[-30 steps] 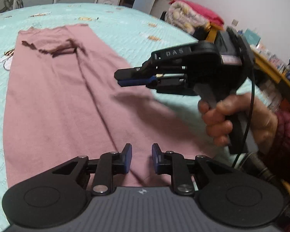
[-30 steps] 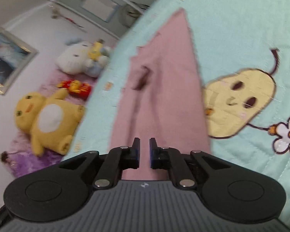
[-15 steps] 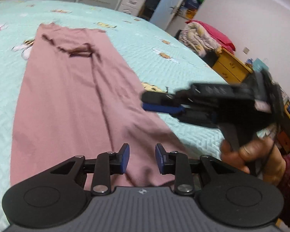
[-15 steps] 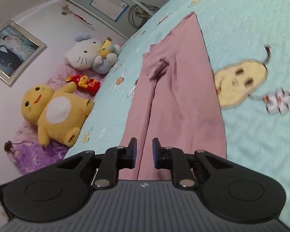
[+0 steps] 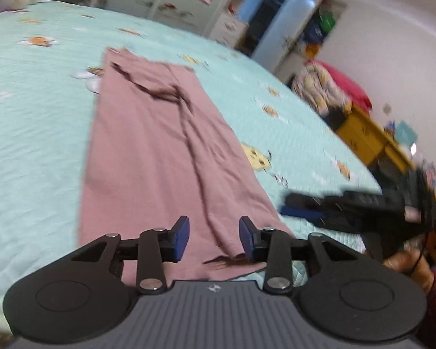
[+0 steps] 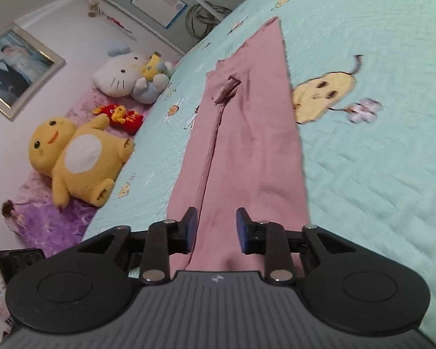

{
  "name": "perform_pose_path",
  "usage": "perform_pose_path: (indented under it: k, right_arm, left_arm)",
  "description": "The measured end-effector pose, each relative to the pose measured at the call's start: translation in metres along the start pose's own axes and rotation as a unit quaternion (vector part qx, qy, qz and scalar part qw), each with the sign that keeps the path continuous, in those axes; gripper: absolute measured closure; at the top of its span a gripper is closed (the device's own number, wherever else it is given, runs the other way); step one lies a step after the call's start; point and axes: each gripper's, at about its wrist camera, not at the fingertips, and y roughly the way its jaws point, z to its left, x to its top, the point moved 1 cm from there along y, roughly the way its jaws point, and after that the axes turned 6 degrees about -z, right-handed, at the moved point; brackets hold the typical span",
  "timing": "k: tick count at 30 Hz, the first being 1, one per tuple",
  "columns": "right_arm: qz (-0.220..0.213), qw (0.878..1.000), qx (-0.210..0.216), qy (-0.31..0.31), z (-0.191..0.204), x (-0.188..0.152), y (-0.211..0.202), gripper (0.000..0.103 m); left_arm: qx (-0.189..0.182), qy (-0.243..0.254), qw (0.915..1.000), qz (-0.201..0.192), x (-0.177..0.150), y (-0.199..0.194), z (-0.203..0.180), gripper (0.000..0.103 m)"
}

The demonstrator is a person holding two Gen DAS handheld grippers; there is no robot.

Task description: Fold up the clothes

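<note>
Evidently spread long and flat on the bed [image 6: 378, 174] so its near end can be lifted over, the pink garment [image 5: 148, 157] lies beneath the left tool [image 5: 213, 238] and right tool [image 6: 216, 229], both released, jaws just widening, nothing between them.

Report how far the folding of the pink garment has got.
Done: the long pink knit garment lies lengthwise on the mint quilted bedspread, sides apparently folded in. In hand: nothing; the left gripper and right gripper have just been opening, empty, above its near end. Left: folding it end to end.
</note>
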Motion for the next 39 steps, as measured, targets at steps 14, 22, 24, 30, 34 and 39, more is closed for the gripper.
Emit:
perform_pose_path:
  k: [14,22,24,30,34,39]
  right_arm:
    - [0.026,0.996,-0.013,0.082,-0.055,-0.014,-0.019,0.058]
    - [0.077,0.989,0.030,0.124,-0.060,-0.004,0.010,0.056]
    - [0.084,0.985,0.048,0.143,-0.063,-0.003,0.019,0.056]
    - [0.108,0.980,0.088,0.145,-0.060,0.001,0.039,0.056]
    - [0.110,0.977,0.111,0.142,-0.062,0.001,0.041,0.058]
    - [0.119,0.980,0.103,0.120,-0.062,0.002,0.042,0.085]
  left_arm:
    - [0.061,-0.181,0.9812,-0.030,-0.006,-0.023,0.092,0.058]
    - [-0.016,-0.277,0.9601,0.035,-0.007,0.009,0.123,0.057]
    - [-0.028,-0.309,0.9496,0.044,-0.007,0.013,0.129,0.057]
    - [-0.057,-0.301,0.9498,0.064,-0.008,0.022,0.123,0.056]
    - [-0.087,-0.325,0.9390,0.072,-0.012,0.030,0.123,0.056]
    - [-0.105,-0.307,0.9417,0.090,-0.015,0.034,0.118,0.062]
